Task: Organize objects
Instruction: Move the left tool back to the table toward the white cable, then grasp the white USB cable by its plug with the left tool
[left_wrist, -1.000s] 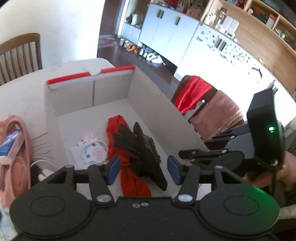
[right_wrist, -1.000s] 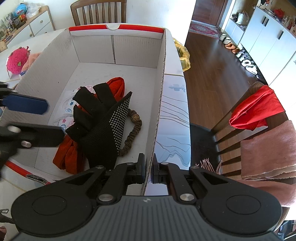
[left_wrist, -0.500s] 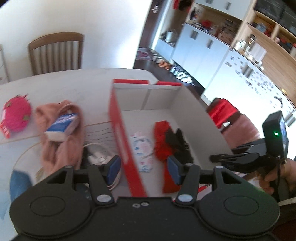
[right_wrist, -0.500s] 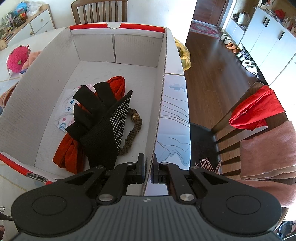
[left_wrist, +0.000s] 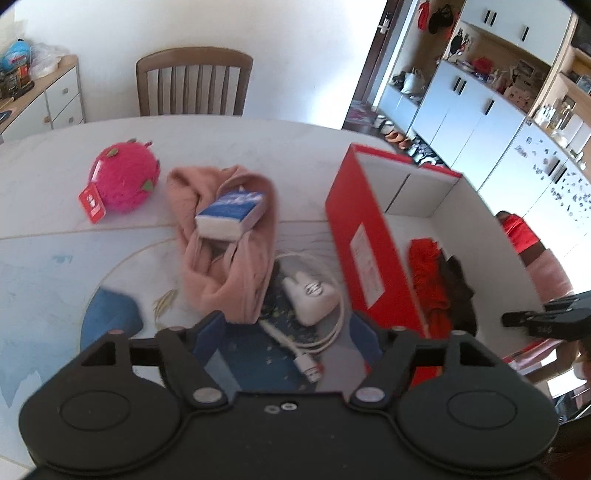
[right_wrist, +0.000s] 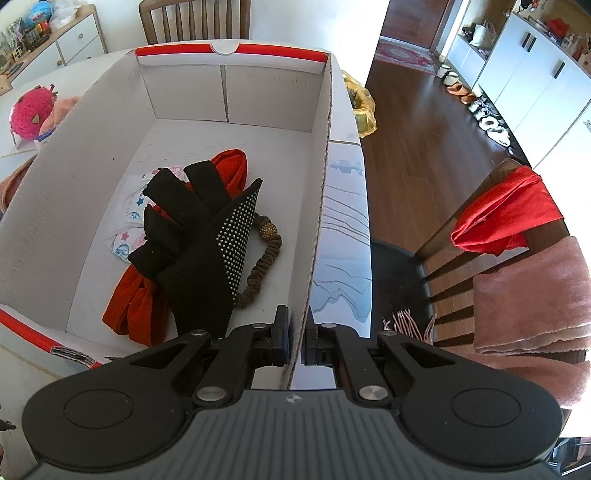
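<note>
A red and white cardboard box (left_wrist: 364, 236) stands on the table. Inside lie a black studded glove (right_wrist: 207, 251), a red cloth (right_wrist: 136, 306), a patterned white cloth (right_wrist: 129, 218) and a brown hair band (right_wrist: 262, 266). My right gripper (right_wrist: 294, 339) is shut on the box's right wall (right_wrist: 321, 206). My left gripper (left_wrist: 284, 332) is open and empty, above a white charger with cable (left_wrist: 312, 295), left of the box. A pink scarf (left_wrist: 229, 266) carries a blue and white packet (left_wrist: 232, 214). A pink plush fruit (left_wrist: 122, 179) lies further left.
A blue item (left_wrist: 110, 317) lies on the patterned table mat at near left. A wooden chair (left_wrist: 192, 81) stands behind the table. Another chair with a red cloth (right_wrist: 506, 214) and pink cloth stands right of the table. A yellow bag (right_wrist: 360, 107) sits behind the box.
My left gripper has swung left from above the box to the table beside it, over the charger. The right gripper has stayed shut on the box wall.
</note>
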